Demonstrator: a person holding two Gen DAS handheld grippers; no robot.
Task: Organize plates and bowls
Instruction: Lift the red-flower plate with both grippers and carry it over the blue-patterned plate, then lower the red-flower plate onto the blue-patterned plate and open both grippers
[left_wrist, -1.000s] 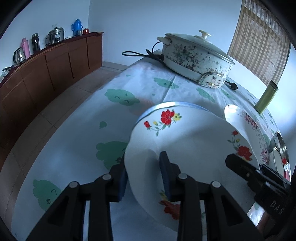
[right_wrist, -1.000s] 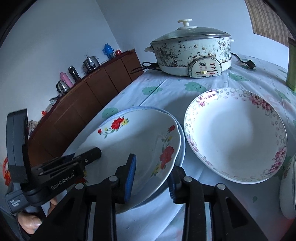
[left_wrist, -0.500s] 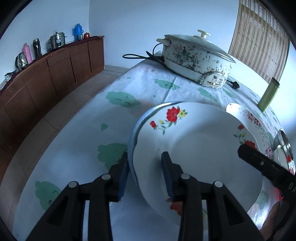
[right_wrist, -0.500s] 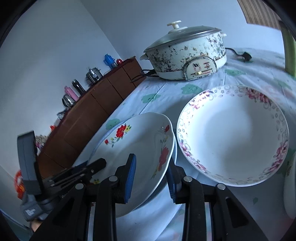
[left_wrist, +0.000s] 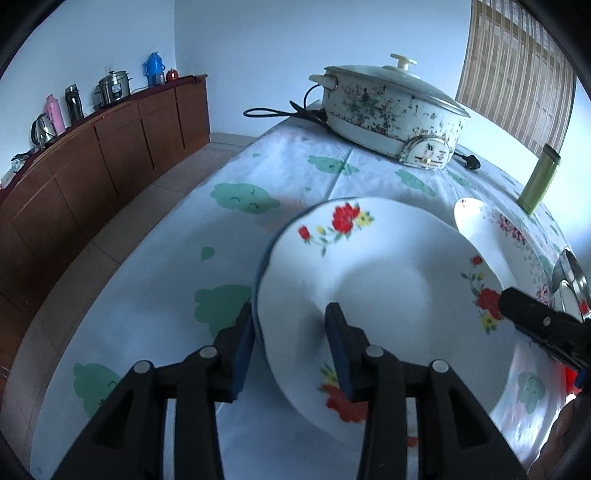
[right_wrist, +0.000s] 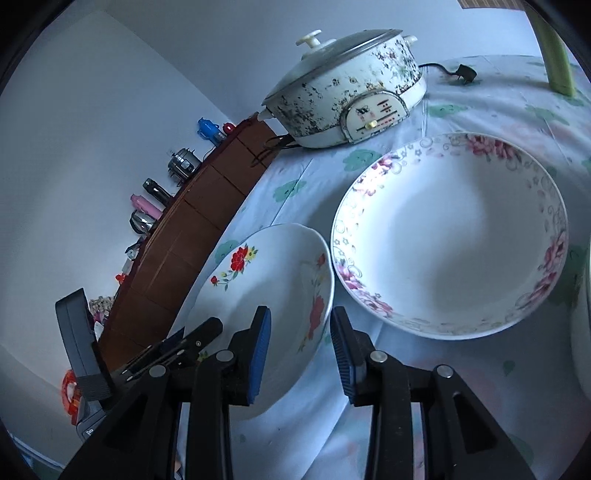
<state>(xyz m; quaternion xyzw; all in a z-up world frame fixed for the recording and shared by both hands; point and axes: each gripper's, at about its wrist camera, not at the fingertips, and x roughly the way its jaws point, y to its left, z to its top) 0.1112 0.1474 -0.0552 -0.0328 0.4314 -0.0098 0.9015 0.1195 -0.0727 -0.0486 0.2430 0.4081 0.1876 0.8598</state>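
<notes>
Left wrist view: the left gripper (left_wrist: 290, 343) straddles the red-flowered plate (left_wrist: 388, 280)'s near rim, jaws just widened, contact unclear. A second plate beneath is barely visible.

Right wrist view: the right gripper (right_wrist: 300, 345), also just widened, straddles its rim loosely; the pink-flowered dish (right_wrist: 450, 236) beside it is empty.

No legible text or labels.

Bare tablecloth (left_wrist: 155, 295) lies open left of the red-flowered plate (left_wrist: 388, 280), out to the table edge. On its right the pink-flowered plate (right_wrist: 454, 236) sits just beside it, closing that side. Behind, the electric pot (left_wrist: 388, 114), its cord (left_wrist: 273, 110) and a green bottle (left_wrist: 539, 179) block the far end
</notes>
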